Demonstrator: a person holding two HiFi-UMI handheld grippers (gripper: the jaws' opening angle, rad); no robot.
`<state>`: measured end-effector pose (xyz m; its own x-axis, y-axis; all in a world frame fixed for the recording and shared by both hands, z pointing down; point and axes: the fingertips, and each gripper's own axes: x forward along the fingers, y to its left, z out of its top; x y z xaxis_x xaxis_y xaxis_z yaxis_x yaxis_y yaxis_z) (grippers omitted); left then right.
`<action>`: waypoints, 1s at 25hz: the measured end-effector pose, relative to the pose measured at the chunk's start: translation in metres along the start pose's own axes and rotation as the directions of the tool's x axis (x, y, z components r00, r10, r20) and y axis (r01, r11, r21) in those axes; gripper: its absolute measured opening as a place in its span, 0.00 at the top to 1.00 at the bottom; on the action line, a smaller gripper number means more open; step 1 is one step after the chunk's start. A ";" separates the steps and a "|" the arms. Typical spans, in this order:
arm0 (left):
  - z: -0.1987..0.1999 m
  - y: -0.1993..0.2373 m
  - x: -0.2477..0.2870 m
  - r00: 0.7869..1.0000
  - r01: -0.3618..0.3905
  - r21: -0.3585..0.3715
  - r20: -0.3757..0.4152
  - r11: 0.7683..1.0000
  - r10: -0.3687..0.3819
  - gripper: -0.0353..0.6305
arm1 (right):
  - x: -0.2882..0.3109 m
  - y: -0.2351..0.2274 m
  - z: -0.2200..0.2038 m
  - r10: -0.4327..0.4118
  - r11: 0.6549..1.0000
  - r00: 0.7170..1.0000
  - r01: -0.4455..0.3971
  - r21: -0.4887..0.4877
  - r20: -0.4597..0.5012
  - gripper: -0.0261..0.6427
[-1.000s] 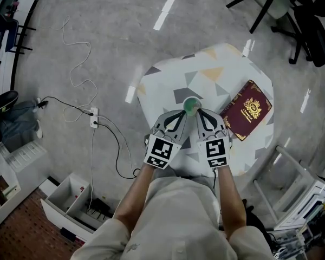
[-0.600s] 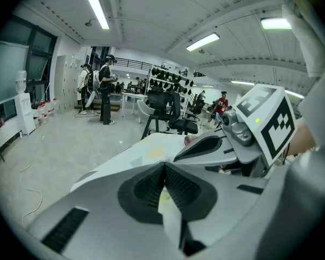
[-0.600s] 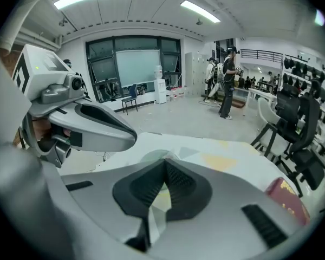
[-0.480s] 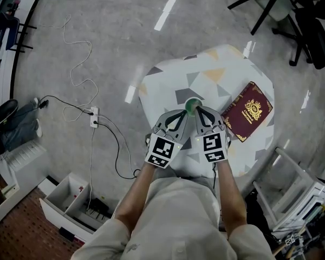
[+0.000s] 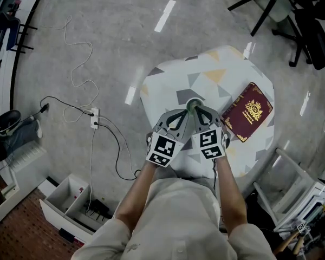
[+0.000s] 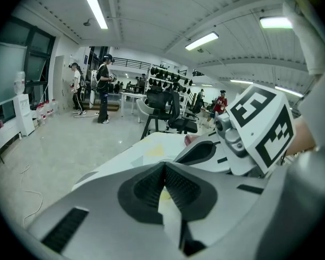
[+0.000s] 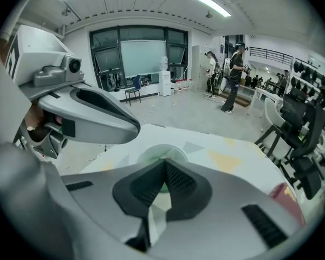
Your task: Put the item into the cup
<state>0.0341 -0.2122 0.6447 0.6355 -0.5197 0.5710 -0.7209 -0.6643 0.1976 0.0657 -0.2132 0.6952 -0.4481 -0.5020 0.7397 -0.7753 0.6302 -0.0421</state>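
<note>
patterned table (image 5: 227,69): cup (image 5: 194,104), red booklet (image 5: 248,110) | floor (image 5: 114,31): power strip (image 5: 95,118) | left gripper (image 5: 182,113), right gripper (image 5: 201,112): jaws together

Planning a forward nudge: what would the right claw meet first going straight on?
The green cup: it stands on the table just beyond the shut right claw, almost dead ahead. Depth is hard to judge, but it looks very close.

Grey left gripper (image 5: 185,112) (checkered cube (image 5: 163,149)), pale shirt (image 5: 176,221).
</note>
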 end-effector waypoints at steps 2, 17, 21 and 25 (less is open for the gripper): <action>-0.001 0.001 0.000 1.000 0.000 -0.001 -0.004 1.000 0.000 0.93 | 0.001 0.001 -0.001 0.001 1.000 1.000 -0.001 -0.002 -0.008 0.95; -0.001 0.006 -0.005 1.000 -0.005 0.000 0.005 1.000 0.005 0.93 | 0.011 0.002 -0.004 -0.013 1.000 0.998 0.012 -0.022 -0.056 0.95; 0.000 0.006 -0.006 1.000 -0.006 0.001 0.008 1.000 0.006 0.93 | 0.012 0.001 -0.002 -0.022 0.999 0.998 0.020 -0.025 -0.060 0.95; 0.003 0.006 -0.007 1.000 -0.004 0.003 0.016 1.000 0.004 0.93 | 0.014 0.000 -0.002 -0.026 0.999 0.998 0.025 -0.030 -0.065 0.95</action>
<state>0.0263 -0.2142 0.6396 0.6372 -0.5304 0.5591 -0.7222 -0.6643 0.1928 0.0605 -0.2186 0.7068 -0.3975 -0.4788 0.7828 -0.7725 0.6349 -0.0039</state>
